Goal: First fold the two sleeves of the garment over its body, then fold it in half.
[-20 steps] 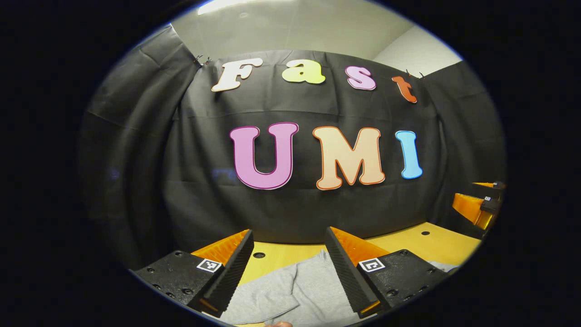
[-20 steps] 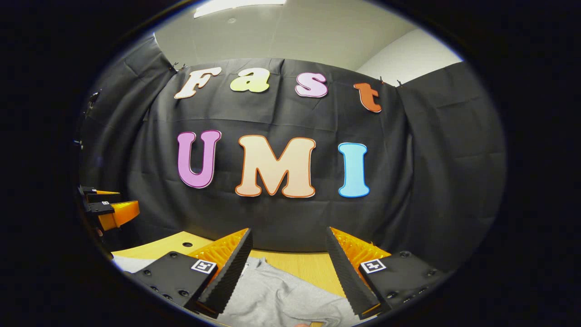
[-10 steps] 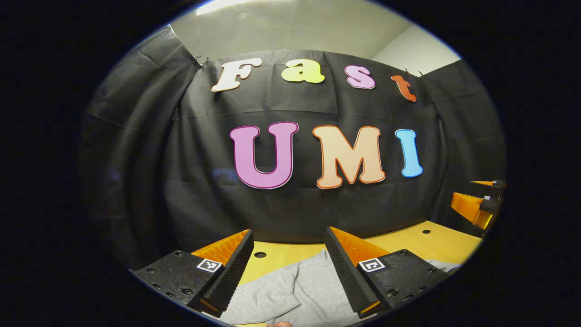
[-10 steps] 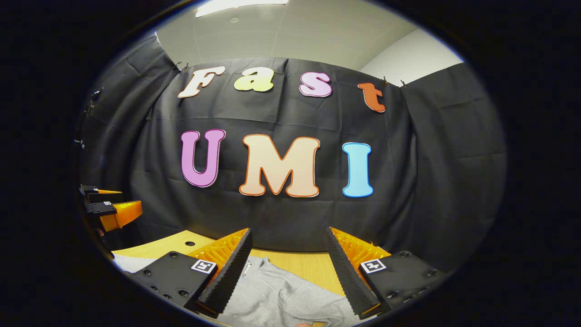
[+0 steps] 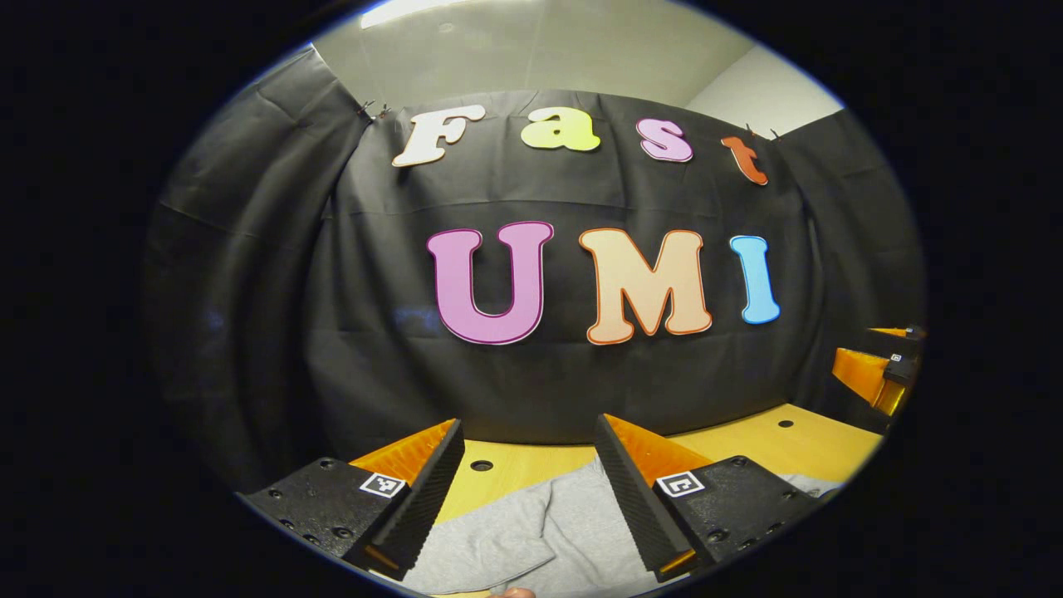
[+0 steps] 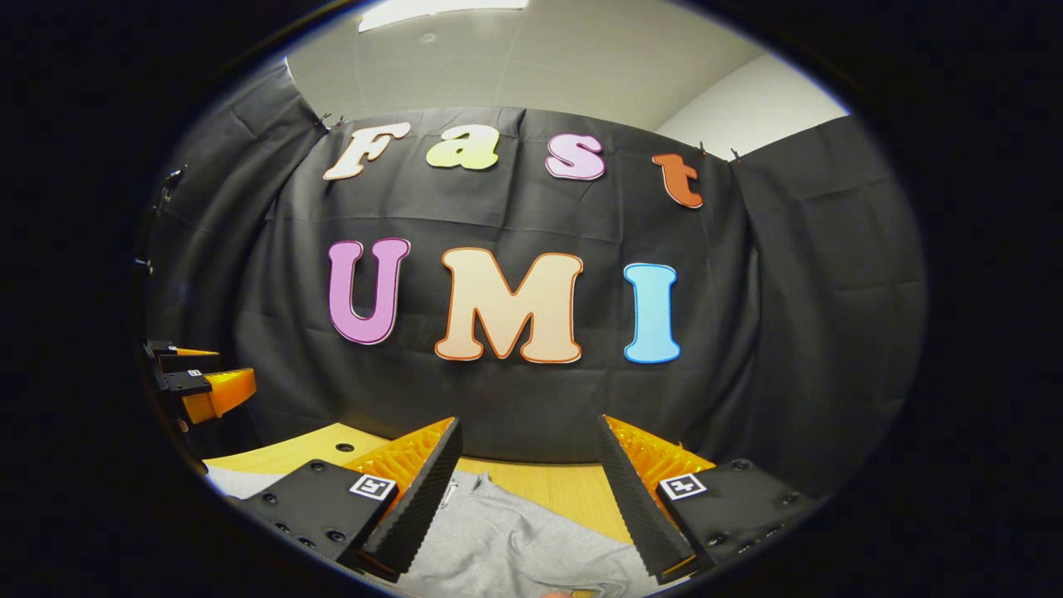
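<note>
The left gripper (image 5: pixel 527 490) was held with its jaws wide apart and nothing between them, raised above the near part of a grey garment (image 5: pixel 531 540) that was laid on a yellow wooden table (image 5: pixel 797 444). The right gripper (image 6: pixel 527 490) was likewise held with its jaws spread and empty, poised above the same grey garment (image 6: pixel 507 544) where it was rumpled into soft ridges. In the left gripper view a flap of the cloth, possibly a sleeve, was seen lying across the fabric beneath, though whether it had been folded deliberately could not be told. In the right gripper view a small pale drawstring or tag (image 6: pixel 449 492) was seen at the garment's far edge, close to the inner face of one finger. Each gripper was also caught at the edge of the other's view, level with it and well apart from it. Most of the garment lay below what the cameras took in, so its overall state could not be judged with certainty. From what was shown, no fabric was gripped and no fold was clearly completed; the sleeve folds and the final halving were judged to be left, with the work at or near its beginning. A fingertip (image 5: pixel 511 592) was glimpsed at the lower rim.
</note>
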Demonstrator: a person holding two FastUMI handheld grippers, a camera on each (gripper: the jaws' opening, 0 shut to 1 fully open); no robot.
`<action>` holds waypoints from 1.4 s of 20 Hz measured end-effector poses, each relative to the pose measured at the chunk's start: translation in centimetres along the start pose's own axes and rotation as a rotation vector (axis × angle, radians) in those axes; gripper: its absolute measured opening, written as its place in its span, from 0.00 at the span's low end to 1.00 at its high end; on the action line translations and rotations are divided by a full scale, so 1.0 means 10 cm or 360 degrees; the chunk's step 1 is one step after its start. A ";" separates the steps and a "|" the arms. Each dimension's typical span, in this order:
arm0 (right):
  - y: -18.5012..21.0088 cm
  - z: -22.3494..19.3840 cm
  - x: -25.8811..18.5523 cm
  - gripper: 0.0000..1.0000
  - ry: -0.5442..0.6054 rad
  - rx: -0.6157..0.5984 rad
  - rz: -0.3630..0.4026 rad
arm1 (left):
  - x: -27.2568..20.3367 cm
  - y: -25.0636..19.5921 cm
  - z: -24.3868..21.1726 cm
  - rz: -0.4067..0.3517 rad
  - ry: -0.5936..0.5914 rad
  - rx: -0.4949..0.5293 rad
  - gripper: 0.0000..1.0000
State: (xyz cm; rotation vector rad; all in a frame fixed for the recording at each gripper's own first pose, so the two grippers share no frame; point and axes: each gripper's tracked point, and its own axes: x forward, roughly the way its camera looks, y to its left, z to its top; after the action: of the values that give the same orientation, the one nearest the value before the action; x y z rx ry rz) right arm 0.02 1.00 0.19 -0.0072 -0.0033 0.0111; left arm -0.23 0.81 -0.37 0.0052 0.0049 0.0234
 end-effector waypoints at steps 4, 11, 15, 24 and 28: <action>0.00 0.02 0.01 0.99 -0.0005 0.0007 0.0006 | 0.00 0.00 0.01 0.0008 -0.0004 0.0001 0.93; -0.14 -0.04 0.00 0.99 0.0017 -0.0009 -0.0015 | 0.02 -0.06 0.00 -0.0002 -0.0006 0.0007 0.93; -0.40 -0.14 0.02 1.00 0.0071 -0.0043 -0.0064 | 0.06 -0.13 -0.02 -0.0025 0.0000 0.0001 0.93; -1.78 -0.82 -0.30 0.96 0.0407 -0.0160 -0.0378 | 0.22 -0.67 -0.10 -0.0209 0.0021 -0.0004 0.93; -2.07 -1.14 -0.52 0.99 0.0554 -0.0157 -0.0419 | 0.26 -0.83 -0.13 -0.0261 0.0035 -0.0003 0.93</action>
State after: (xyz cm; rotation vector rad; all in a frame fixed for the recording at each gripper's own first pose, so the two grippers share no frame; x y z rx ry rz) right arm -4.91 -19.88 -11.08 -0.1073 0.3433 -0.2533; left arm 2.55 -7.45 -1.77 0.0024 0.0274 -0.1402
